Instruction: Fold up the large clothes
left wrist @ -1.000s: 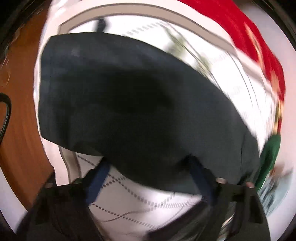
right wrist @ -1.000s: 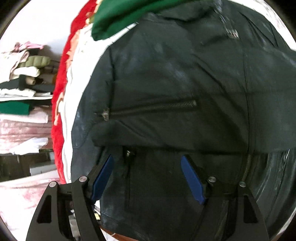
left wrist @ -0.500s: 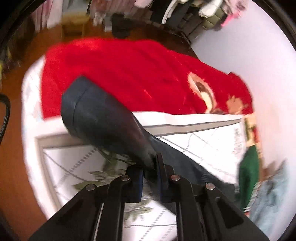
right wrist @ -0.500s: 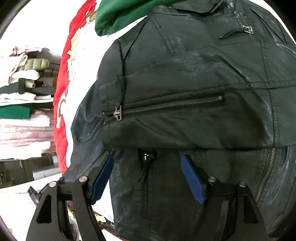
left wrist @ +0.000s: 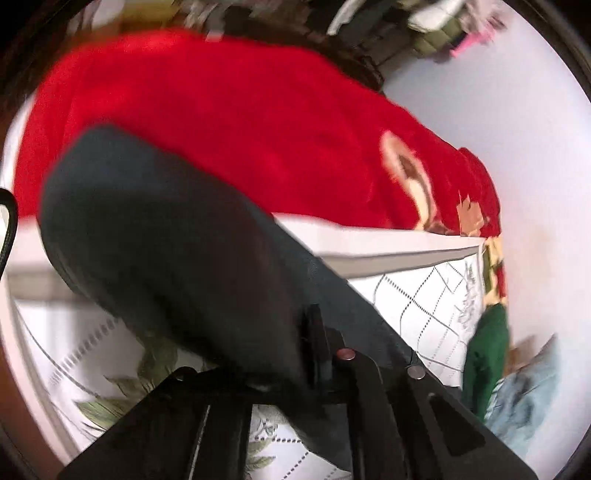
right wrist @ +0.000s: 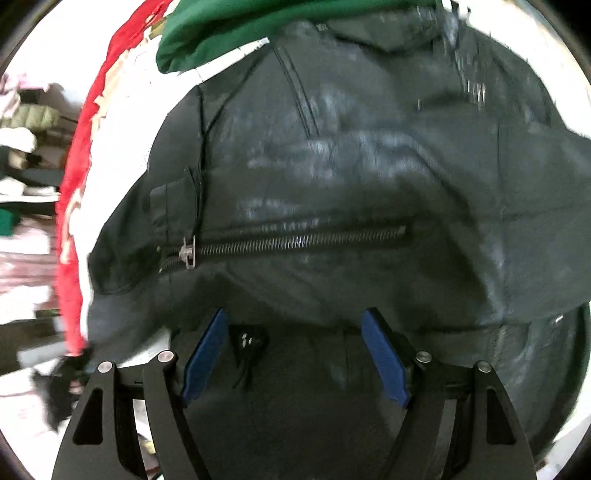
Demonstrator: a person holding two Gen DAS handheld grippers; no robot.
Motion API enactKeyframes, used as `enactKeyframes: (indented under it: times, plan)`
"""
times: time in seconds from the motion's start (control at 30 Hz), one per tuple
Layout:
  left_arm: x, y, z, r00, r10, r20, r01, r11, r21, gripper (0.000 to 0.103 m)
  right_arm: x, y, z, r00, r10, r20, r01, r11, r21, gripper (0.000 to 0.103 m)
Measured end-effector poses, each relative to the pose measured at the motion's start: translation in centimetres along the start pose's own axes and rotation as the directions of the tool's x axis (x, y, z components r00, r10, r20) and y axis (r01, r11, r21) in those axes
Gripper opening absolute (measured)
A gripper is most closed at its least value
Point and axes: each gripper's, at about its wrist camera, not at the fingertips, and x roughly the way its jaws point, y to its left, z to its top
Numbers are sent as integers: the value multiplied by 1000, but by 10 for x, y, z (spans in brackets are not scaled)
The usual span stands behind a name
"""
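The left gripper [left wrist: 314, 354] is clamped tight on the sleeve [left wrist: 155, 236] of a black leather jacket [right wrist: 332, 177], its jaws having just closed with the dark material pinched between them. The sleeve bulges up and away from the pinch, held off the white bedsheet [left wrist: 417, 295] with its dotted diamond lines and pale leaf print. Behind the sheet lies a red blanket [left wrist: 229, 122], and at the right edge of the left wrist view a green garment [left wrist: 484, 350] sits beside something pale blue that is too blurred to name.

The right gripper [right wrist: 295, 354] hangs over the jacket's body with its blue pads [right wrist: 384, 354] spread wide and nothing caught between them. The jacket lies spread across the bed, filling most of this view. A slanted pocket zipper [right wrist: 295, 242] runs across it just beyond the fingertips, its metal pull at the left end. The green garment [right wrist: 229, 29] lies at the jacket's far edge, near the collar. To the left, past the red blanket [right wrist: 74, 206], stacks of folded clothes [right wrist: 26, 147] show, smeared by motion.
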Motion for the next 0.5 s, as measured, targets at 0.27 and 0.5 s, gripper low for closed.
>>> enactKeyframes:
  times: [0.27,0.5]
  plan:
    - [-38,-76,5,996,14,87,-39,956,290,4,53,43,19,996,-78,-46,75,995,-65,70]
    - [-75,-206,-73,988,-62,141,-44,763,645,3,8,-17,23,991,118,-62,-116,992,41,71]
